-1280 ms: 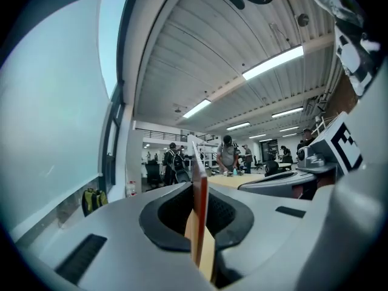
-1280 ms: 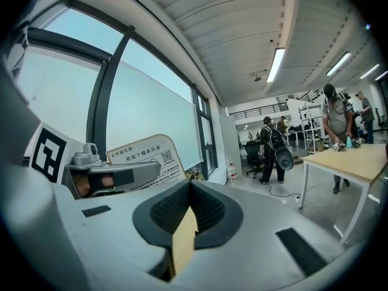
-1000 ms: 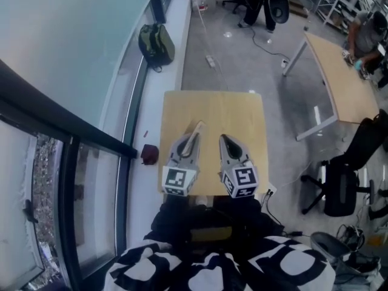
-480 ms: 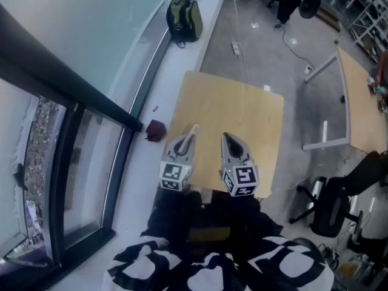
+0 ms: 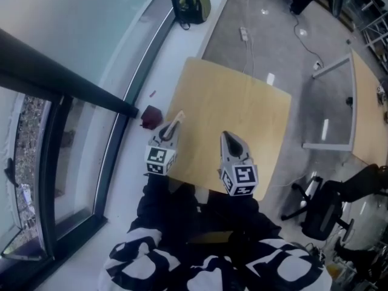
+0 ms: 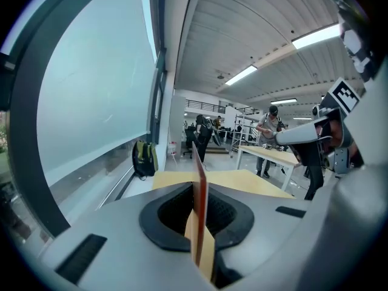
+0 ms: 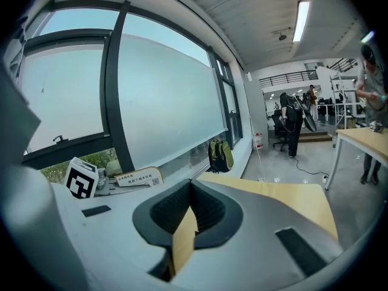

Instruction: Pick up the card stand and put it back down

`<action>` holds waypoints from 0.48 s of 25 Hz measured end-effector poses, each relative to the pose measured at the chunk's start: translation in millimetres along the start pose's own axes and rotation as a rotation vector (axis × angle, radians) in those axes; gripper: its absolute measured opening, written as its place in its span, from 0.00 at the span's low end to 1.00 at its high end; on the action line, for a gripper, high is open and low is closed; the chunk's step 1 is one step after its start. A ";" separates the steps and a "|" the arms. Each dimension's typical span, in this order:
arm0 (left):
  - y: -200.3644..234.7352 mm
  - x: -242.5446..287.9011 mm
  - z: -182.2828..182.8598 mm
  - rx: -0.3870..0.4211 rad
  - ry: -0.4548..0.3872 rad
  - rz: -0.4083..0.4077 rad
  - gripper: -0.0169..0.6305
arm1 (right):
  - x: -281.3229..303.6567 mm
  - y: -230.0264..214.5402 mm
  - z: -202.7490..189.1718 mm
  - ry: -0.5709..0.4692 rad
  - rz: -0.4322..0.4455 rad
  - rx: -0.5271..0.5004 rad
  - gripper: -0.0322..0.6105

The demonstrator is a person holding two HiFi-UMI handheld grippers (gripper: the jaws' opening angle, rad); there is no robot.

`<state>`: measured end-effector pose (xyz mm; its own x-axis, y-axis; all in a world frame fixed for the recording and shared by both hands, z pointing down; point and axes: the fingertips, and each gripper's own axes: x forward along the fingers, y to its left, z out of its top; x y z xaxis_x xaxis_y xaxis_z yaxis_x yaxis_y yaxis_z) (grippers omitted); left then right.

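My left gripper hangs over the left edge of the light wooden table, shut on the card stand, a thin tan piece sticking out past the jaw tips. In the left gripper view the card stand stands edge-on, clamped between the jaws of the left gripper. Seen from the right gripper view, the card stand shows a printed face beside the left gripper's marker cube. My right gripper is over the table's near middle, shut with nothing between its jaws.
A dark red object lies on the pale ledge left of the table. A green backpack sits further along by the window wall. A second table and an office chair stand to the right. People stand far back.
The left gripper has sunk and shifted left toward the table's left edge, still shut on the card stand. The right gripper has lowered a little. The head view has swung.
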<state>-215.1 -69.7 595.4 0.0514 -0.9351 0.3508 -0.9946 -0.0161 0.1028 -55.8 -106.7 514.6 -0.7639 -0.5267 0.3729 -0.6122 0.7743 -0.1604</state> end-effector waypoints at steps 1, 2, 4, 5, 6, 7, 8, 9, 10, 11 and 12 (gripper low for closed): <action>6.1 8.5 -2.0 -0.001 0.007 -0.001 0.06 | 3.9 -4.6 -1.9 0.008 -0.001 0.004 0.08; 12.2 17.6 -3.2 -0.006 0.012 -0.001 0.06 | 8.1 -9.9 -3.8 0.017 -0.003 0.010 0.08; 23.0 35.6 -3.2 -0.018 0.013 0.005 0.06 | 16.4 -21.4 -9.2 0.036 -0.006 0.022 0.08; 27.9 44.3 -2.6 -0.022 0.013 0.010 0.06 | 20.1 -27.2 -12.5 0.046 -0.007 0.028 0.08; 32.7 52.9 -2.1 -0.025 0.014 0.013 0.06 | 23.6 -32.9 -15.5 0.056 -0.008 0.033 0.08; 37.4 61.8 -1.4 -0.026 0.015 0.013 0.06 | 27.2 -38.5 -18.1 0.064 -0.008 0.038 0.08; 42.0 71.0 0.1 -0.026 0.014 0.010 0.06 | 30.9 -44.1 -20.2 0.070 -0.009 0.043 0.08; 46.1 80.7 2.4 -0.024 0.012 0.005 0.06 | 34.7 -49.9 -21.8 0.076 -0.010 0.046 0.08; 49.7 90.7 5.1 -0.019 0.010 -0.002 0.06 | 38.6 -56.0 -23.1 0.081 -0.011 0.048 0.08; 52.9 100.9 8.0 -0.012 0.009 -0.011 0.06 | 42.7 -62.3 -24.0 0.084 -0.011 0.048 0.08; 56.1 111.4 10.7 -0.005 0.007 -0.021 0.06 | 47.3 -68.7 -24.8 0.086 -0.012 0.047 0.08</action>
<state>-266.1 -178.5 630.3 0.0732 -0.9319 0.3553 -0.9928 -0.0340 0.1152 -44.8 -176.1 565.9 -0.7373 -0.5023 0.4517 -0.6317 0.7496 -0.1975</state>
